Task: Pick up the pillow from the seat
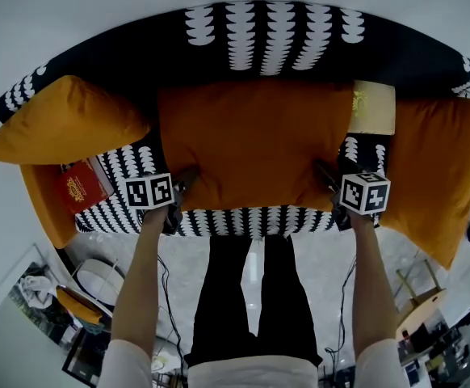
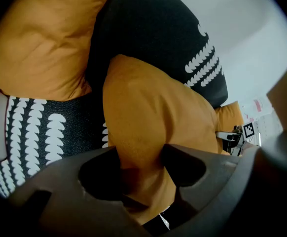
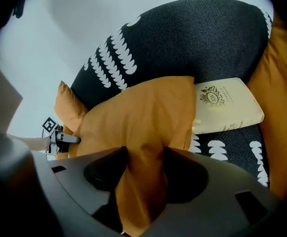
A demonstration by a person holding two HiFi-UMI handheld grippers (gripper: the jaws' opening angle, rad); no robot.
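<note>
A big orange pillow [image 1: 255, 140] lies across the middle of the black seat with white scallop print [image 1: 251, 221]. My left gripper [image 1: 188, 178] is at the pillow's near left corner and my right gripper [image 1: 325, 172] at its near right corner. In the left gripper view the jaws [image 2: 138, 158] pinch a fold of the orange pillow [image 2: 148, 107]. The right gripper view shows the same: the right gripper [image 3: 143, 158] is squeezing the orange pillow [image 3: 143, 115] by its corner. Both grippers are shut on the fabric.
Another orange cushion [image 1: 65, 124] leans at the seat's left end and a third [image 1: 441, 176] at the right end. A red book [image 1: 81, 186] lies at the left, and a cream book [image 1: 372, 107] sits beside the pillow's far right corner. The person's legs stand in front of the seat.
</note>
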